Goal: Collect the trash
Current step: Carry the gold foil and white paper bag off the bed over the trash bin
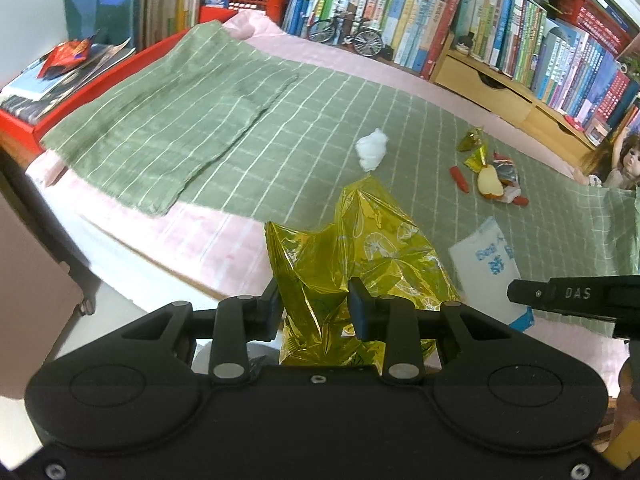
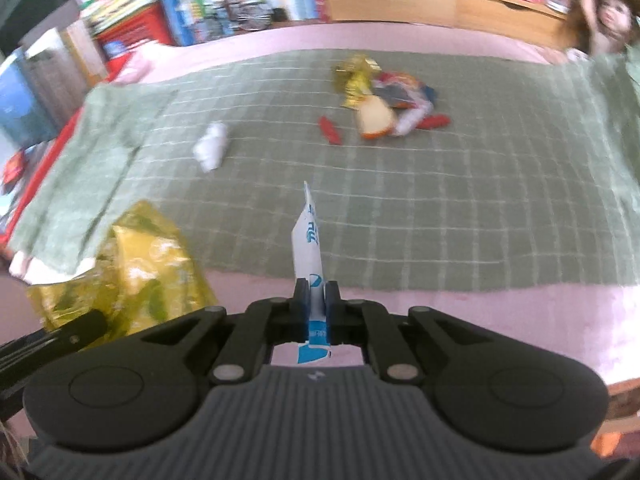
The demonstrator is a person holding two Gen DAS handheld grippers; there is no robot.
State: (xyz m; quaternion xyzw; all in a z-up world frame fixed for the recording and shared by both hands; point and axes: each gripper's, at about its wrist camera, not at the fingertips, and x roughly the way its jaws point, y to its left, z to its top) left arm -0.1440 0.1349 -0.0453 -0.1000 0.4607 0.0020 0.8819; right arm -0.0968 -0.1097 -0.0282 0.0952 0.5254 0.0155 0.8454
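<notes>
Our left tongs [image 1: 316, 304] are narrowed onto the crinkled yellow foil bag [image 1: 360, 256], gripping it above the near edge of the green checked cloth [image 1: 280, 132] that covers the pink surface [image 2: 500, 320]. Our right tongs [image 2: 316, 300] are pinched shut on a thin white-and-blue packet [image 2: 309, 248], which stands edge-on between the pads and points toward the cloth. Farther out on the cloth lie a crumpled white tissue [image 1: 372, 154] and, to its right, a small heap of wrappers and food scraps [image 1: 490, 172], well apart from both tongs.
</notes>
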